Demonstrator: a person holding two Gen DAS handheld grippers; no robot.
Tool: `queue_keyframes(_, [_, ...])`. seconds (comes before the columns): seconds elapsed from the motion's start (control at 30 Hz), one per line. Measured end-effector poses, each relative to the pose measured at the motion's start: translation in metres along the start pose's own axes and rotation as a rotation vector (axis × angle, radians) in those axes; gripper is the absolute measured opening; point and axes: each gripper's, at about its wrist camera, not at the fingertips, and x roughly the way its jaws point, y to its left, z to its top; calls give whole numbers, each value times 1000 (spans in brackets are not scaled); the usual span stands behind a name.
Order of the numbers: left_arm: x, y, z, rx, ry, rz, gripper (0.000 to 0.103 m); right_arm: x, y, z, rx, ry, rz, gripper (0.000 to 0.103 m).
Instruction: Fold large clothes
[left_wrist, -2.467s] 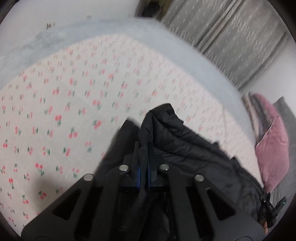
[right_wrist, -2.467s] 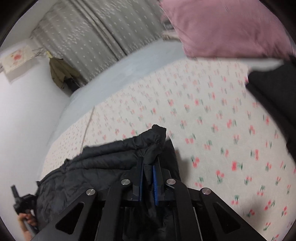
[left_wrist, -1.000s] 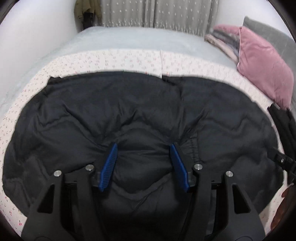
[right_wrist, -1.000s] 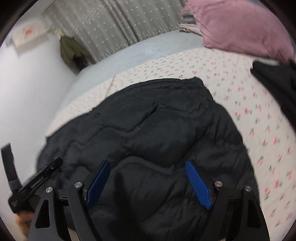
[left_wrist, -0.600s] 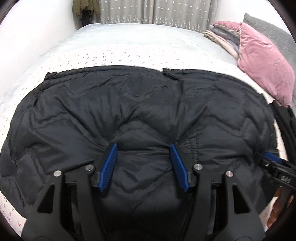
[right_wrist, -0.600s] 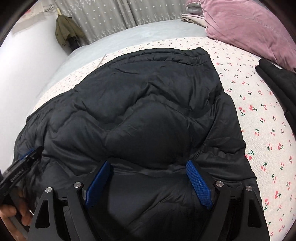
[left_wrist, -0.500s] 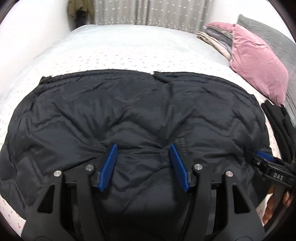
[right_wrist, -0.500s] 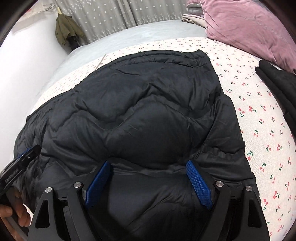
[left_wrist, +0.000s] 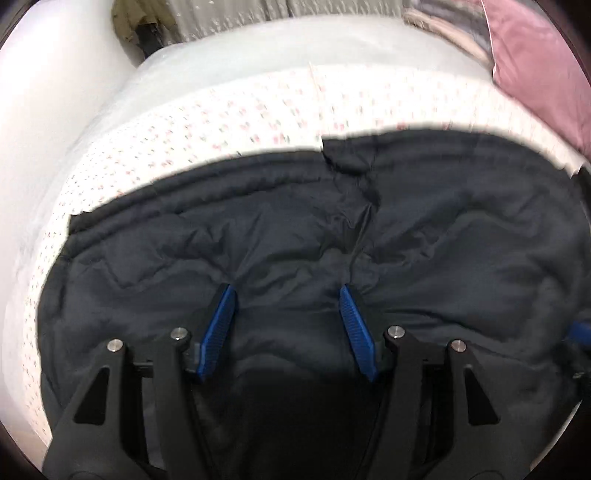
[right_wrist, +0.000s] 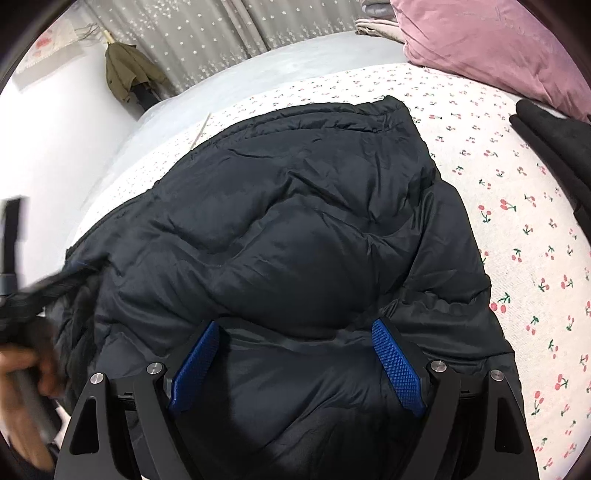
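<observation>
Black jacket (right_wrist: 295, 240) spread flat on the cherry-print sheet (right_wrist: 517, 221), both grippers above it.
The left gripper (left_wrist: 288, 317) and right gripper (right_wrist: 295, 354) each hang over the jacket's near part, jaws apart and empty, the jacket's fabric beneath and between their blue pads (right_wrist: 397, 363). A pink pillow (right_wrist: 498, 48) lies beyond the jacket.

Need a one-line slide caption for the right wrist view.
Right gripper open above a black puffer coat spread flat on a cherry-print bedsheet, pink pillow behind.
</observation>
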Motion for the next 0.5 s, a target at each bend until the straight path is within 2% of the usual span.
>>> queue_keyframes(0.07, [2, -1, 5, -3, 19, 8, 60, 0, -4, 2, 5, 1, 11, 86])
queue_keyframes(0.13, [-1, 5, 18, -39, 41, -17, 60, 1, -6, 3, 8, 4, 9, 86])
queue_keyframes(0.17, [-3, 8, 26, -62, 39, -32, 60, 1, -6, 4, 5, 7, 6, 86])
queue_keyframes(0.27, [-3, 13, 48, -87, 25, -13, 60, -1, -6, 5, 4, 11, 3, 86])
queue_keyframes(0.3, [4, 12, 54, -85, 35, -7, 60, -1, -6, 4, 8, 10, 7, 86])
queue_keyframes(0.4, [42, 9, 55, -75, 128, -11, 60, -1, -6, 5, 24, 9, 22, 86])
queue_keyframes(0.5, [55, 15, 48, -116, 105, -42, 61, -1, -11, 6, 25, 9, 30, 86])
